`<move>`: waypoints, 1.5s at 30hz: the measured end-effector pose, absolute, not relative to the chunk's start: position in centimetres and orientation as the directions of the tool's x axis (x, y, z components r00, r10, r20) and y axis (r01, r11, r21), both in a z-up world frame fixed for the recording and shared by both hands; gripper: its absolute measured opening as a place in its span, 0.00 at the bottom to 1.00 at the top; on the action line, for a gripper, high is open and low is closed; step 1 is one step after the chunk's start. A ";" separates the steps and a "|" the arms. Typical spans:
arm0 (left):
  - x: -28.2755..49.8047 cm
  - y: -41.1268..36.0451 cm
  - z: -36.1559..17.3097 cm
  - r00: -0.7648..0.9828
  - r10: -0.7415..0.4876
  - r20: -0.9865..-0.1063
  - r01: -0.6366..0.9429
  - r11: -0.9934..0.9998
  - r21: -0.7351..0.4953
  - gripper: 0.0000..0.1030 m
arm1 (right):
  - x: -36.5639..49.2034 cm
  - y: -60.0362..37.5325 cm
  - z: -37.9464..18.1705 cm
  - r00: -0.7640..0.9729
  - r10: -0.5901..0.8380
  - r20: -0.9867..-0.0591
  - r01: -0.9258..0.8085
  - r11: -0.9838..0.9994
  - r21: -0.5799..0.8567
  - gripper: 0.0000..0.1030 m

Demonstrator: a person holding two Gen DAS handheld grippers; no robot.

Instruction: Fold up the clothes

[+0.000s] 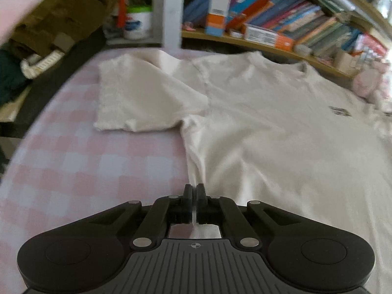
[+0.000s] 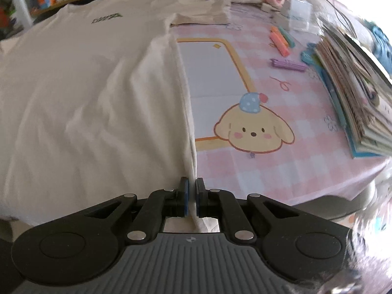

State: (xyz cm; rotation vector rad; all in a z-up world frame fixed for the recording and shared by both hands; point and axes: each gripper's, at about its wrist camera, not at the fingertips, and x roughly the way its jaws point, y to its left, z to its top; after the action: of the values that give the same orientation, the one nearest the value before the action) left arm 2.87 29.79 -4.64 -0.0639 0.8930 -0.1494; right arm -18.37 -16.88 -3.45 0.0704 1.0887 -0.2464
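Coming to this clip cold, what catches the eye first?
A white T-shirt spread flat over a pink checked tablecloth, with the left gripper pinching its near left edge and the right gripper its near right edge. Beside it sits a cartoon puppy print.

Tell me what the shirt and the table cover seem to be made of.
Shirt: soft matte knit, probably cotton; it drapes in loose wrinkles and bunches at the edges.
Cover: smooth printed sheet, maybe vinyl or a mat; it lies flat with a faint sheen. Uncertain.

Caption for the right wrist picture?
Right gripper pinches the white T-shirt's side edge on a pink cartoon-puppy mat.
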 end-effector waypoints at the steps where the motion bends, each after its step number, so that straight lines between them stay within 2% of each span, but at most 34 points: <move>1: 2.8 30.0 -4.3 0.621 -0.161 -0.767 0.119 0.987 -0.111 0.10 | -18.3 -16.8 -3.4 0.437 -0.164 -0.884 0.233 0.970 -0.065 0.06; 4: 2.7 31.2 -3.4 0.651 -0.147 -0.745 0.132 0.988 -0.080 0.14 | -18.1 -16.9 -3.3 0.433 -0.161 -0.887 0.256 0.965 -0.050 0.10; 5: 3.3 32.1 -3.2 0.668 -0.113 -0.736 0.088 0.993 -0.073 0.15 | -18.1 -16.9 -3.2 0.437 -0.157 -0.886 0.261 0.964 -0.043 0.16; 6: 3.8 33.0 -3.0 0.682 -0.078 -0.727 0.044 0.997 -0.066 0.17 | -18.1 -16.9 -3.1 0.441 -0.154 -0.884 0.266 0.963 -0.035 0.19; 9: 6.5 35.7 -3.2 0.700 0.010 -0.715 -0.107 0.990 -0.090 0.19 | -17.8 -16.6 -2.8 0.451 -0.154 -0.879 0.265 0.964 -0.033 0.20; 12: 8.7 37.1 -3.9 0.702 0.048 -0.711 -0.200 0.971 -0.132 0.36 | -17.4 -16.1 -2.5 0.453 -0.152 -0.878 0.250 0.967 -0.038 0.20; 13: 9.4 37.4 -4.2 0.702 0.056 -0.710 -0.223 0.964 -0.145 0.36 | -17.4 -16.0 -2.4 0.454 -0.151 -0.878 0.246 0.968 -0.039 0.21; 14: 9.9 37.4 -4.4 0.704 0.051 -0.708 -0.224 0.962 -0.153 0.35 | -17.3 -15.9 -2.2 0.456 -0.149 -0.877 0.242 0.969 -0.040 0.21; 15: 10.1 37.3 -4.7 0.711 0.035 -0.702 -0.214 0.962 -0.169 0.30 | -17.2 -15.8 -2.1 0.457 -0.148 -0.877 0.238 0.970 -0.040 0.21; 16: 10.2 36.9 -4.9 0.710 0.035 -0.703 -0.202 0.967 -0.156 0.20 | -17.1 -15.8 -2.0 0.457 -0.147 -0.877 0.236 0.971 -0.039 0.21; 18: 10.3 36.1 -5.4 0.708 0.035 -0.705 -0.176 0.976 -0.128 0.11 | -16.9 -15.9 -1.9 0.455 -0.141 -0.879 0.230 0.973 -0.038 0.21; 22: 6.9 35.3 -3.9 0.746 0.169 -0.644 -0.308 0.945 -0.109 0.09 | -16.3 -16.0 -2.0 0.444 -0.143 -0.885 0.215 0.975 -0.049 0.21; 23: 6.6 34.7 -4.0 0.731 0.180 -0.658 -0.304 0.950 -0.078 0.11 | -16.2 -16.2 -2.1 0.443 -0.139 -0.886 0.218 0.975 -0.044 0.21; 26: 7.2 33.9 -5.1 0.681 0.135 -0.720 -0.221 0.975 -0.026 0.23 | -15.7 -16.4 -2.5 0.434 -0.119 -0.893 0.207 0.978 -0.030 0.21; 27: 7.2 34.0 -4.9 0.680 0.149 -0.718 -0.225 0.974 -0.011 0.34 | -15.5 -16.5 -2.5 0.433 -0.122 -0.893 0.202 0.979 -0.036 0.21; 28: 7.3 34.4 -4.7 0.672 0.159 -0.724 -0.240 0.971 -0.010 0.39 | -15.4 -16.6 -2.5 0.433 -0.124 -0.893 0.201 0.979 -0.038 0.21; 32: 5.4 35.4 -3.2 0.700 0.107 -0.706 -0.261 0.959 -0.113 0.38 | -15.3 -17.2 -2.3 0.452 -0.113 -0.885 0.210 0.978 -0.018 0.21; 36: 4.7 32.7 -2.2 0.721 -0.085 -0.688 -0.105 0.968 -0.229 0.39 | -15.1 -17.6 -2.6 0.450 -0.113 -0.886 0.226 0.974 -0.009 0.21; 38: 5.5 30.6 -2.3 0.690 -0.125 -0.713 -0.051 0.974 -0.221 0.39 | -14.9 -17.7 -2.8 0.448 -0.113 -0.887 0.228 0.974 -0.009 0.22; 41: 6.9 28.2 -3.6 0.657 -0.069 -0.751 -0.028 0.993 -0.116 0.37 | -14.8 -17.6 -3.1 0.444 -0.116 -0.889 0.224 0.974 -0.016 0.24; 42: 7.4 27.9 -4.0 0.646 -0.039 -0.762 -0.045 0.995 -0.090 0.25 | -14.9 -17.6 -3.2 0.440 -0.119 -0.890 0.220 0.975 -0.022 0.24; 43: 7.7 27.8 -4.2 0.662 -0.004 -0.750 -0.066 0.996 -0.063 0.05 | -15.0 -17.5 -3.3 0.437 -0.122 -0.891 0.216 0.976 -0.027 0.23; 45: 8.5 27.9 -4.5 0.660 0.002 -0.751 -0.083 0.994 -0.070 0.04 | -15.3 -17.3 -3.4 0.434 -0.115 -0.893 0.209 0.978 -0.025 0.14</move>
State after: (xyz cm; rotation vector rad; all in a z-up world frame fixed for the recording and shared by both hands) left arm 8.53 27.89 -4.48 -0.1009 0.8483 0.0482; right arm -15.33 -17.26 -3.40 0.0944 1.1036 -0.2023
